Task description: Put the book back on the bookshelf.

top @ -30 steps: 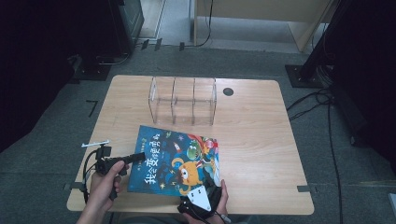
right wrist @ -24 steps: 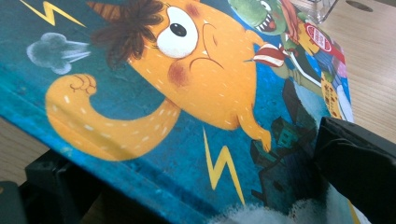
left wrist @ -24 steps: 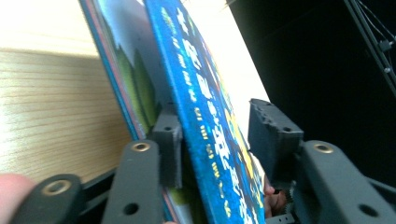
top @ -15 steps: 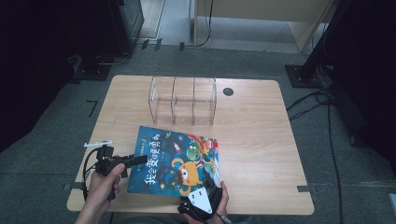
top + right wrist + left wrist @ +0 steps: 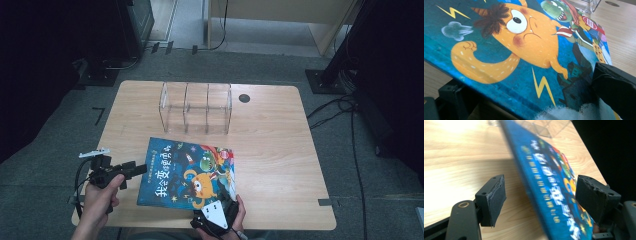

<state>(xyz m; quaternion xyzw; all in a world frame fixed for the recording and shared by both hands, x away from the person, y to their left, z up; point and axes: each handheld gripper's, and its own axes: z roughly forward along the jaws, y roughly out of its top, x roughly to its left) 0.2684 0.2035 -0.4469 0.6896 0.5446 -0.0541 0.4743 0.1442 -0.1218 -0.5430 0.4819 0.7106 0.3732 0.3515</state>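
Now, book: the blue picture book (image 5: 189,172) lies on the table (image 5: 270,150), just on your side of the clear divider rack (image 5: 196,107), with its near edge lifted off the wood.
Long axis: the book's spine edge runs from your side away toward the rack; in the left gripper view that edge (image 5: 541,182) passes straight up between the jaws.
Left gripper: your left gripper (image 5: 135,170) sits at the book's left edge; its jaws have just been opening and now stand apart, with the spine edge between them and neither pad pressing on it.
Right gripper: your right gripper (image 5: 215,215) is at the book's near edge, one jaw under the cover and one on top, clamped on the book (image 5: 524,50).
Nearer hand: your right hand (image 5: 222,222) carries the book; your left hand (image 5: 100,197) is just beside it, not holding.
Key relation: any lift toward the rack likely hangs on the right-hand clamp alone, so the far corner may sag.
Surface: a pale wooden table, bare around the book, with a dark round hole (image 5: 244,98) just past the rack.
Room: grey carpet (image 5: 55,150) under the table, cables (image 5: 345,107) and dark stands behind the rack.
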